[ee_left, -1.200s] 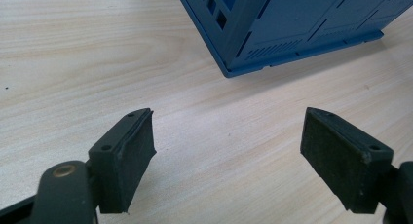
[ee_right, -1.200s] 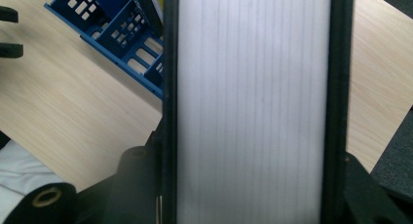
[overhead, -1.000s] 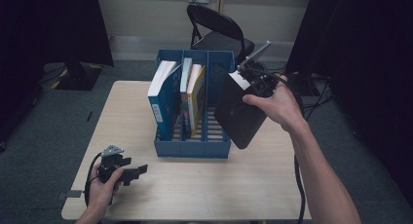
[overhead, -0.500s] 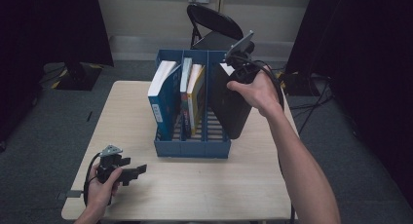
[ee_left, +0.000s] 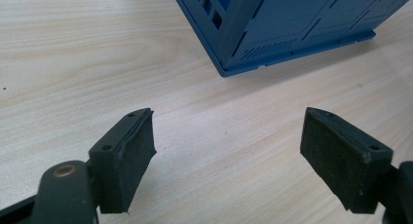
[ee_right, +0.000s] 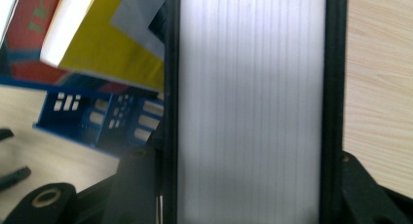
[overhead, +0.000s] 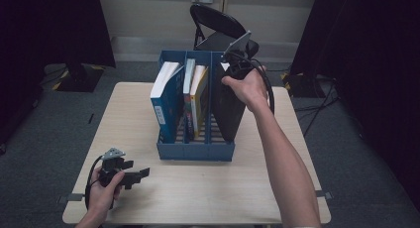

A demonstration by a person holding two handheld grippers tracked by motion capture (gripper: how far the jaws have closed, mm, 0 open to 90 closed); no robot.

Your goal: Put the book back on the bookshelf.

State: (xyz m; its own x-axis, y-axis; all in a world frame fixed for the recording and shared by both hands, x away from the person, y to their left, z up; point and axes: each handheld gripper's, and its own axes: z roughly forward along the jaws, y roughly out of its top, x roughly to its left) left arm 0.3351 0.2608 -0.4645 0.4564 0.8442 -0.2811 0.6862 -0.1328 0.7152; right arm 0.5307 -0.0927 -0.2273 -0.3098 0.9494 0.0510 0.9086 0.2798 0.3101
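Pale wooden tabletop (overhead: 277, 188) carries everything. Right claw (ee_right: 251, 185) is clamped on a thick black-covered book (overhead: 229, 111) (white page edges facing its camera), standing in the rightmost slot of the blue plastic three-slot file rack (overhead: 195, 151). Left claw (ee_left: 226, 156) rests released near the tabletop's front corner, well apart from the rack.

A pale wood-grain laminate, smooth and matt, is seen on the table (ee_left: 73, 48). The file rack (ee_left: 292, 29) is moulded of blue plastic with a dull sheen and punched slots. The left gripper (ee_left: 228, 158) pads are faced with rough black foam. The black book (ee_right: 251, 107) shows a white paper page block between matt black covers. A glossy cover is shown by the yellow book (ee_right: 107, 48).
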